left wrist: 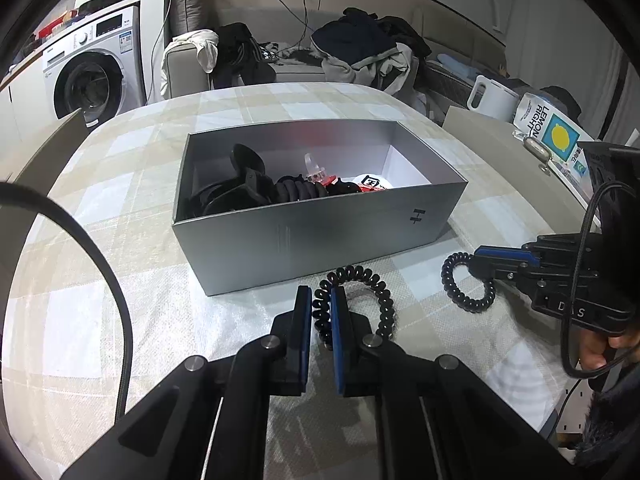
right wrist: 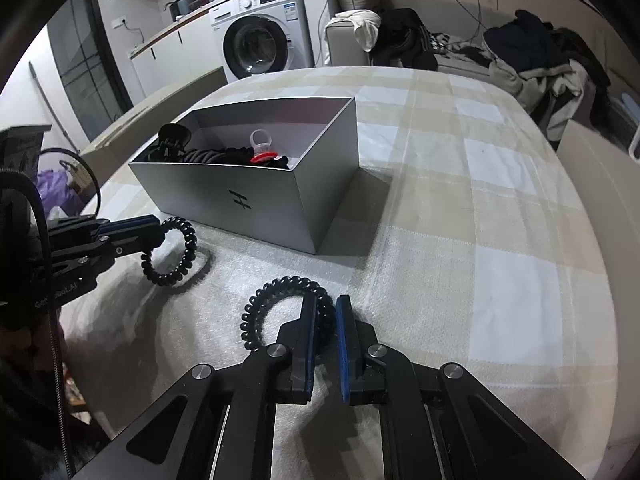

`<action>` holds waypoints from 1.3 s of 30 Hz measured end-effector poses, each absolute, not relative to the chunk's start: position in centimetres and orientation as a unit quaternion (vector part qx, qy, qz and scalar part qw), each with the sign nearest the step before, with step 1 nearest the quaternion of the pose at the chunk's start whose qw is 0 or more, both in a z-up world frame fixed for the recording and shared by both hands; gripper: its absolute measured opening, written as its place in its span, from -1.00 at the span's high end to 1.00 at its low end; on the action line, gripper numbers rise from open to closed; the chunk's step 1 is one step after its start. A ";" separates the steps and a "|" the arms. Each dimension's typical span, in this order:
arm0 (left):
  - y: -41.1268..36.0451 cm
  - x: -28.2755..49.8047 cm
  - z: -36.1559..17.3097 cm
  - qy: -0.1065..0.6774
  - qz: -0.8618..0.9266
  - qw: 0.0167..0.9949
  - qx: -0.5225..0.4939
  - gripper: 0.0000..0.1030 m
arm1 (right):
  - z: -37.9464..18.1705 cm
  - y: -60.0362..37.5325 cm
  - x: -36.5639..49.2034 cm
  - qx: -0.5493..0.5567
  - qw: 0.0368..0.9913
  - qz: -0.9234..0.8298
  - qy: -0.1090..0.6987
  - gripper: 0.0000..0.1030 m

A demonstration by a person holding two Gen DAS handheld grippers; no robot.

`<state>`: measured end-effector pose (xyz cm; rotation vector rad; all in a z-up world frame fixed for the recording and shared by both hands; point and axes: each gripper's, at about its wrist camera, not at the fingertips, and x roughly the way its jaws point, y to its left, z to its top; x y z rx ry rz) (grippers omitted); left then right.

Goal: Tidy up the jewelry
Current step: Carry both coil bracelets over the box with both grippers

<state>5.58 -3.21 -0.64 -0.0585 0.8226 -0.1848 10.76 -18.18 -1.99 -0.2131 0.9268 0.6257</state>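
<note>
Both pairs of fingers are narrowed around black spiral hair ties in front of the grey box (left wrist: 320, 220), which sits on the checked tablecloth (left wrist: 100, 320). Seen through its own camera, the left gripper (left wrist: 321, 300) has its blue-padded fingers (left wrist: 305, 320) nearly together with one side of a coiled hair tie (left wrist: 360, 304) running between them; the rest of that loop fans out to the right, just before the box's near wall. From the right wrist view the same left gripper (right wrist: 162, 232) reaches in from the side with the tie's loop (right wrist: 172, 252) at its tips, the ring hanging on the box side of the fingers with a shadow beneath it. The right gripper (right wrist: 327, 312) likewise has its fingers (right wrist: 310, 328) drawn close on one edge of a second coiled tie (right wrist: 280, 312), whose loop spreads to the left, further from the box than the first. In the left wrist view that right gripper (left wrist: 480, 264) comes in from the right, its tips at the upper edge of the second tie (left wrist: 466, 282), near the box's front corner. I cannot tell whether either pair is actually pinching the coil. Inside the box lie black hair clips (left wrist: 244, 184), more dark ties, a clear clip (left wrist: 314, 166) and something red (left wrist: 332, 180). Behind the box stand a washing machine (left wrist: 92, 72) and a sofa piled with clothes (left wrist: 360, 52).
</note>
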 end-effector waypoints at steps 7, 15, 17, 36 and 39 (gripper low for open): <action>-2.6 4.8 0.7 0.374 -0.092 0.922 -0.038 0.91 | -0.5 -19.3 10.5 -0.044 0.848 0.316 0.424 0.84; -1.8 4.9 2.8 0.337 -0.085 0.936 -0.052 0.91 | 2.0 -19.5 10.8 0.006 0.862 0.323 0.391 0.83; -1.6 4.8 3.5 0.326 -0.083 0.940 -0.053 0.91 | 2.8 -19.5 11.0 0.017 0.866 0.324 0.381 0.83; -0.4 7.9 7.1 0.264 -0.077 0.960 -0.060 0.91 | 6.2 -17.7 14.6 0.076 0.877 0.322 0.348 0.83; -0.6 8.7 6.8 0.266 -0.071 0.960 -0.050 0.91 | 6.0 -17.0 15.0 0.075 0.876 0.324 0.349 0.83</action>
